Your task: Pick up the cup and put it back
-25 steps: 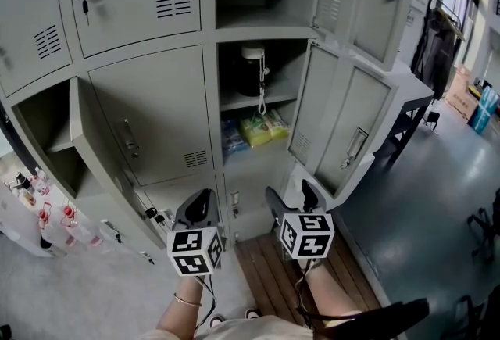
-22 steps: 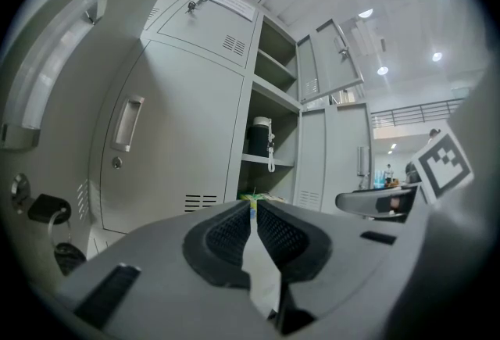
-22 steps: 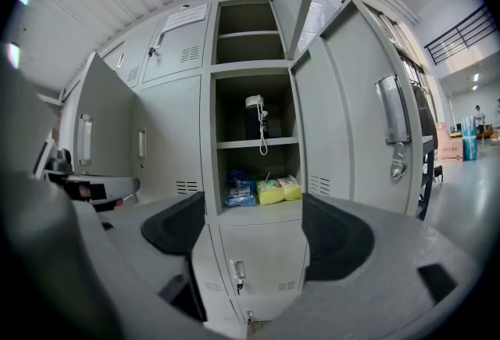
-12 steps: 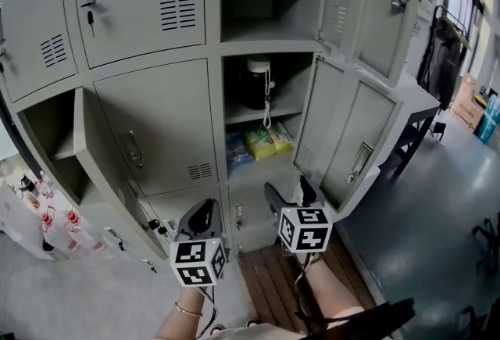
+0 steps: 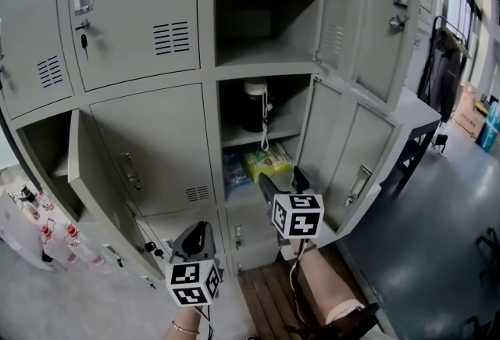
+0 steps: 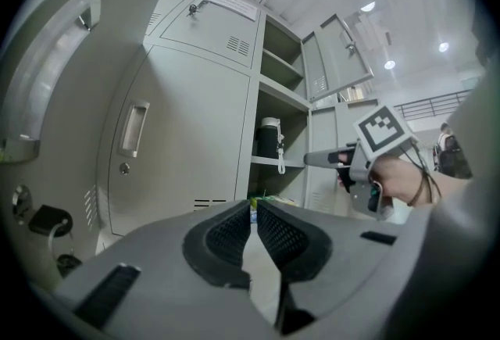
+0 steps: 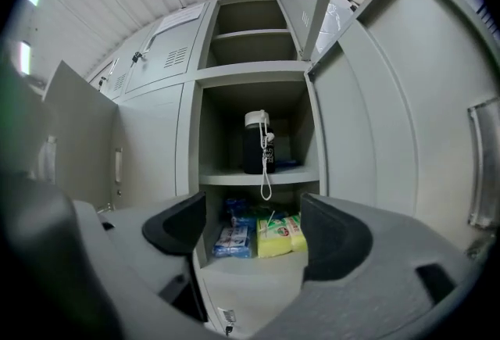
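Observation:
The cup (image 5: pixel 254 105) is a dark bottle with a white lid and a white loop strap, standing upright on the shelf of the open middle locker. It also shows in the right gripper view (image 7: pixel 256 143) and the left gripper view (image 6: pixel 268 139). My right gripper (image 5: pixel 280 178) is held up in front of that locker, below the cup's shelf and apart from it, jaws open with nothing between them (image 7: pixel 254 221). My left gripper (image 5: pixel 198 234) hangs lower and to the left, its jaws shut and empty (image 6: pixel 254 213).
Yellow packets (image 5: pixel 269 160) and blue packets (image 7: pixel 233 235) lie on the shelf under the cup. An open locker door (image 5: pixel 344 143) juts out on the right, another door (image 5: pixel 98 174) on the left. Small bottles (image 5: pixel 47 233) stand at the lower left. A wooden board (image 5: pixel 269 291) lies below.
My right gripper has risen and moved closer to the open locker. The left gripper sits lower in the head view, which has tilted up a little.

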`<action>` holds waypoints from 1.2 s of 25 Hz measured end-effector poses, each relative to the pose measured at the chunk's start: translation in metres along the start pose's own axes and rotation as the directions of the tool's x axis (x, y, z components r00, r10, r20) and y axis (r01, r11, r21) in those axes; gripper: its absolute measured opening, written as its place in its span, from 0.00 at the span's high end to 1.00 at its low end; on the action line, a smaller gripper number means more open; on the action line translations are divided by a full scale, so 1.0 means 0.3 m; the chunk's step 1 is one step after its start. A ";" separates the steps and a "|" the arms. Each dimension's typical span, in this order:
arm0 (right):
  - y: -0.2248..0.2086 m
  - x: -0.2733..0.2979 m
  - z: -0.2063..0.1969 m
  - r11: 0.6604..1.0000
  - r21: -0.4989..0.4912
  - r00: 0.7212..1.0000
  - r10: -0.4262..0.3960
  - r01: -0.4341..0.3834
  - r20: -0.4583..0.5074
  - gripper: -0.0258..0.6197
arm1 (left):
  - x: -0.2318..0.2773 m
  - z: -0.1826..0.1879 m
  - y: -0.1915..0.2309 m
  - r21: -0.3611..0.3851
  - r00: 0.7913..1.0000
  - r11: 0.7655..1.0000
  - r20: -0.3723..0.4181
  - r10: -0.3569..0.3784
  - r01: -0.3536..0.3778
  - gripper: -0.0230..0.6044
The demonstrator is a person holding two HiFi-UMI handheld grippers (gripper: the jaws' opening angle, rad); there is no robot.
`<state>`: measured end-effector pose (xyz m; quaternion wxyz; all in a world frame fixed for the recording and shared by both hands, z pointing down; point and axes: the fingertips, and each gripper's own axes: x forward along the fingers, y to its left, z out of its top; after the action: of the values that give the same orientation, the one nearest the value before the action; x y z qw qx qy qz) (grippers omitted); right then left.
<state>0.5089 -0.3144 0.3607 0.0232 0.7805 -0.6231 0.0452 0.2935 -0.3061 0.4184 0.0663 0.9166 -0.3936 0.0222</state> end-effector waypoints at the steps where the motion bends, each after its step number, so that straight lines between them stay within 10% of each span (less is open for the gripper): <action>1: -0.003 0.018 0.015 1.000 -0.004 1.000 0.003 -0.003 0.004 0.39 | 0.002 -0.004 0.004 -0.004 1.000 1.000 -0.002 0.003 -0.003 0.92; 30: -0.049 0.465 0.239 0.996 -0.038 0.997 0.076 -0.076 0.012 0.37 | 0.075 -0.020 0.011 0.001 0.999 0.999 -0.007 0.032 -0.032 0.92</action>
<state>0.5569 -0.4531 0.3035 0.0318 0.7559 -0.6533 0.0292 0.3069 -0.3237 0.4269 0.0667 0.9101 -0.4080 0.0265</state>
